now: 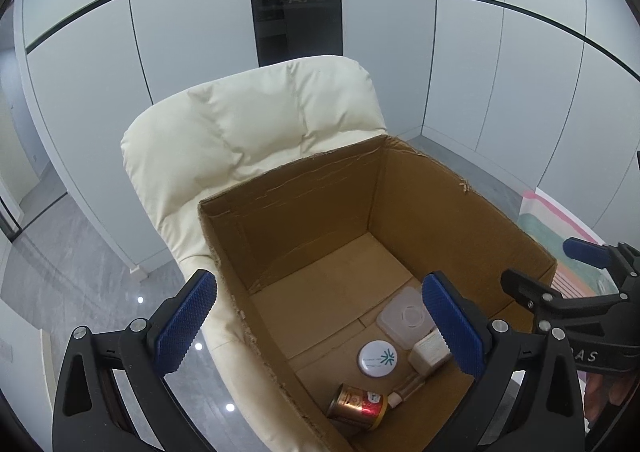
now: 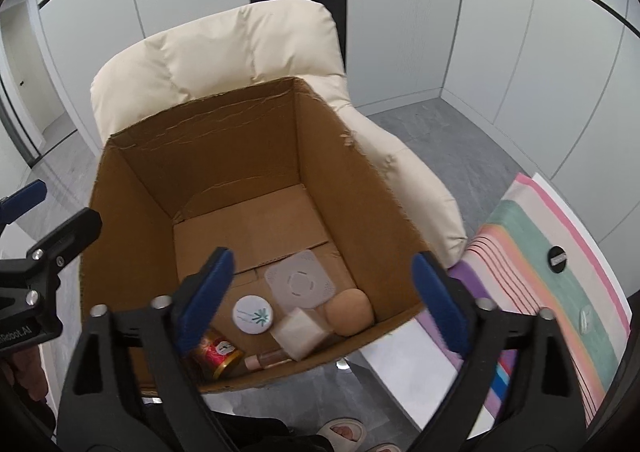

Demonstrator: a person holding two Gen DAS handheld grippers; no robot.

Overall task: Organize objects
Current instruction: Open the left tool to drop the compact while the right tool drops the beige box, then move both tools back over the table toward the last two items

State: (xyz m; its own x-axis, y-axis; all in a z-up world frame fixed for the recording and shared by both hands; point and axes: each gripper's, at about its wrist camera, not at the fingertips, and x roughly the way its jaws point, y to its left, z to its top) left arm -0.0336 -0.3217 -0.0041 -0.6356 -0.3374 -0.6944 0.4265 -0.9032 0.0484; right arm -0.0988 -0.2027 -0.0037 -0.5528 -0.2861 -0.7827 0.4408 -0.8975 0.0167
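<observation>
An open cardboard box (image 2: 132,188) (image 1: 460,220) sits on a cream chair. On its floor near the front lie a red and gold can (image 2: 216,354) (image 1: 358,406) on its side, a round white compact (image 2: 253,313) (image 1: 378,359), a white square lidded case (image 2: 300,284) (image 1: 404,314), a small white block (image 2: 298,334) (image 1: 428,350), a tan egg-shaped sponge (image 2: 349,312) and a small clear bottle (image 2: 268,360) (image 1: 406,392). My right gripper (image 2: 324,298) hangs open above the box's front edge, nothing between its pads. My left gripper (image 1: 320,326) is open over the box's left wall, empty.
The cream padded chair (image 1: 248,124) (image 2: 224,48) backs the box. A striped pastel cloth (image 2: 552,292) with a black round cap (image 2: 556,259) lies to the right. Grey tiled floor and white wall panels surround. A person's sandalled foot (image 2: 342,432) shows below.
</observation>
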